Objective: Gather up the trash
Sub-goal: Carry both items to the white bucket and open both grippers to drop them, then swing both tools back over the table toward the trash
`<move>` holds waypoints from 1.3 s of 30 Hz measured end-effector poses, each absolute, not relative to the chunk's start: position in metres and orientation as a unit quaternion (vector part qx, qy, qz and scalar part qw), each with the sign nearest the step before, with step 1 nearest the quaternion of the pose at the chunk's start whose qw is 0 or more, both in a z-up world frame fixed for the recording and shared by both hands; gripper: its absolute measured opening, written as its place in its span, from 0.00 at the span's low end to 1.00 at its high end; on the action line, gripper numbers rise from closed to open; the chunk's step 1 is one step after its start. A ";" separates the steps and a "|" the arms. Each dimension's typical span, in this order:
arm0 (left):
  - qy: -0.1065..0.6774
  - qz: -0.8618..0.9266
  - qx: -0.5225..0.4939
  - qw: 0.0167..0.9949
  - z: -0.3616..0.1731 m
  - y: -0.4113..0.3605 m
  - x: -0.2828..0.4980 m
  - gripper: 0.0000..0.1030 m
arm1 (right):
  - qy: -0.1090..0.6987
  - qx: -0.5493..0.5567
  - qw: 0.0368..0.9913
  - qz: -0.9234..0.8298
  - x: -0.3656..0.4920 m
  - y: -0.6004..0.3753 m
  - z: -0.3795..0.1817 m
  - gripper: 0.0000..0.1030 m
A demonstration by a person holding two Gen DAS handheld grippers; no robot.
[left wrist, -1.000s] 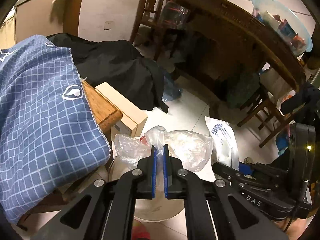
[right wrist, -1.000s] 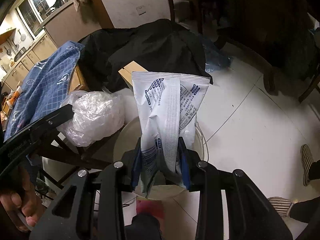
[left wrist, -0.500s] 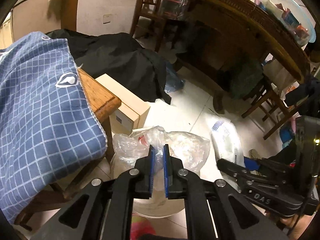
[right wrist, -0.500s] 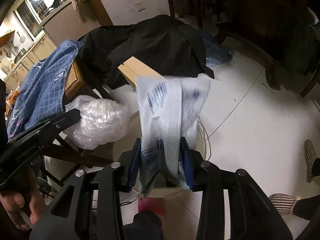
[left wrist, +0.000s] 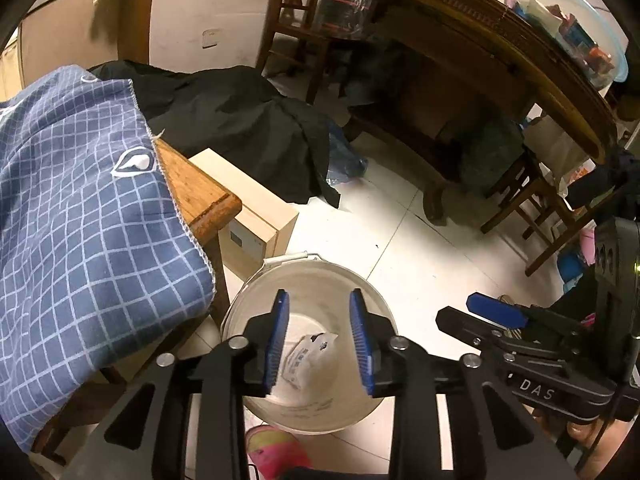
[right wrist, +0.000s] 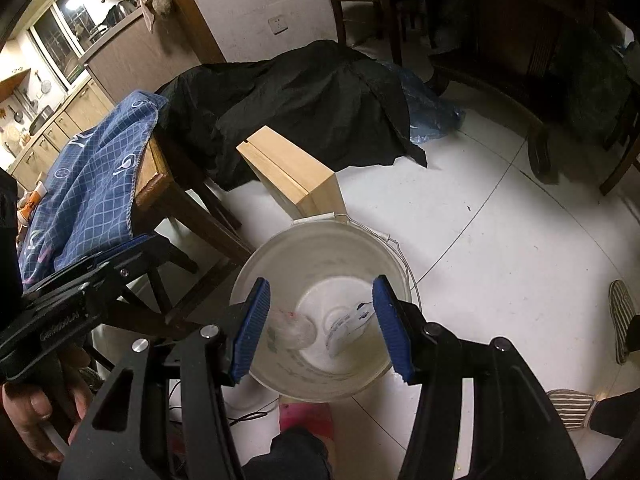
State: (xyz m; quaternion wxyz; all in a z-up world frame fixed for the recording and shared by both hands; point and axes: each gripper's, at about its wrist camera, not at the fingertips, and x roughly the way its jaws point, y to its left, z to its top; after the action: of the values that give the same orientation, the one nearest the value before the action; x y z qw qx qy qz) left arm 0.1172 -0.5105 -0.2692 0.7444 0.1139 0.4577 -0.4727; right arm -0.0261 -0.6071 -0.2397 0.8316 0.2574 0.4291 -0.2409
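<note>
Both tongs were opening with nothing between their pads, the left gripper (left wrist: 318,338) and right gripper (right wrist: 320,326) poised above the white bucket (right wrist: 256,256), where the printed packet (right wrist: 346,330) and clear bag (right wrist: 292,328) lay below them.

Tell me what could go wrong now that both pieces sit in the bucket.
The left gripper and right gripper, jaws opening and empty, hang close over the bucket; lowering either could tip it. The pouch leans on the wall and the clear bag is light, so either may spring up.
</note>
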 end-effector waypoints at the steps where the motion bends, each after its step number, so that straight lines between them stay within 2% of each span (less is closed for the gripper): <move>1: 0.456 -0.473 0.115 0.745 -0.268 -0.510 0.117 0.35 | 0.429 0.257 0.832 -0.241 -0.026 -0.607 -0.239 0.50; 6: 0.447 -0.474 0.113 0.750 -0.256 -0.506 0.119 0.38 | 0.424 0.250 0.836 -0.244 -0.025 -0.606 -0.232 0.50; 10: 0.416 -0.471 0.103 0.771 -0.224 -0.479 0.125 0.40 | 0.391 0.218 0.865 -0.227 -0.018 -0.589 -0.200 0.50; 13: 0.378 -0.453 0.086 0.803 -0.188 -0.432 0.137 0.47 | 0.352 0.182 0.896 -0.199 -0.006 -0.565 -0.164 0.51; 17: 0.331 -0.400 0.054 0.853 -0.140 -0.350 0.158 0.51 | 0.301 0.138 0.934 -0.136 0.025 -0.517 -0.119 0.57; 21: 0.295 -0.324 0.025 0.898 -0.104 -0.254 0.183 0.57 | 0.285 0.111 0.951 -0.038 0.070 -0.457 -0.095 0.60; 32: 0.287 -0.090 -0.043 0.953 -0.082 0.067 0.233 0.69 | 0.392 0.111 0.894 0.184 0.225 -0.233 -0.128 0.63; 34: 0.287 -0.075 -0.046 0.954 -0.080 0.110 0.236 0.74 | 0.417 0.127 0.879 0.192 0.253 -0.192 -0.138 0.63; 39: 0.316 -0.100 -0.020 0.943 -0.086 0.167 0.254 0.75 | 0.456 0.115 0.867 0.165 0.296 -0.128 -0.154 0.63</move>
State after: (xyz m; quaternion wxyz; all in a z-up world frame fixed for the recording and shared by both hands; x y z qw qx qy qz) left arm 0.2541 0.1667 -0.0859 0.9434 -0.0203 0.3158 -0.0996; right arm 0.2961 -0.1283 -0.1545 0.8672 0.1148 0.4556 0.1651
